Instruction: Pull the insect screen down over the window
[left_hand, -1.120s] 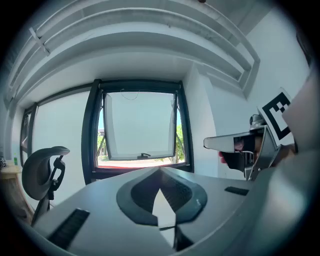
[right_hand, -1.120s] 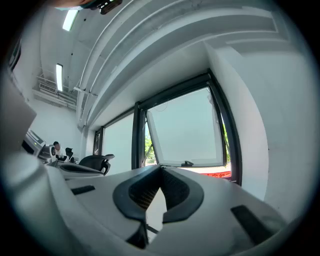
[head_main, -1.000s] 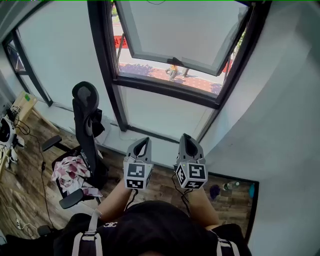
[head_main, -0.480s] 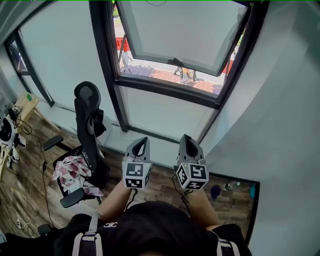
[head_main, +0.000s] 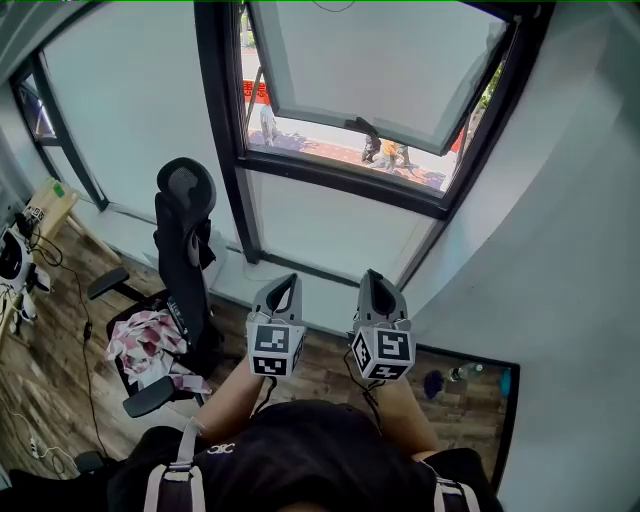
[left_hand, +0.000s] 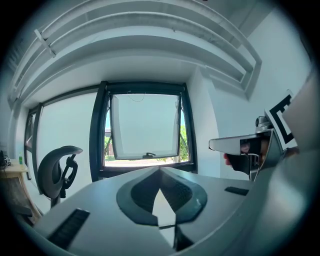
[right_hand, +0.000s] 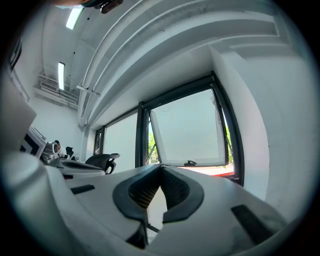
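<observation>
Low in the middle of the head view, the left gripper (head_main: 287, 286) and the right gripper (head_main: 372, 279) are held side by side, pointed toward the window (head_main: 340, 185) and well apart from it. Both are seen clenched, with nothing between the jaws in either gripper view. The sash (head_main: 370, 60) is tilted outward at the upper middle of the frame, and the opening under it is uncovered, with the street seen through it. The insect screen is not seen drawn. It is judged to be rolled up at the top of the window, where a thin loop (head_main: 332, 6), possibly its pull cord, is caught at the very top edge of the frame. An office chair (head_main: 185, 250) is stood at the left of the window, clear of the way.

The reach is judged to be the step in hand. For it to be done well, one gripper should be opened before the top of the opening is reached. The cord or bottom bar should be taken at its middle. The pull should then be made straight down, so that the screen is not skewed in its side tracks.
</observation>
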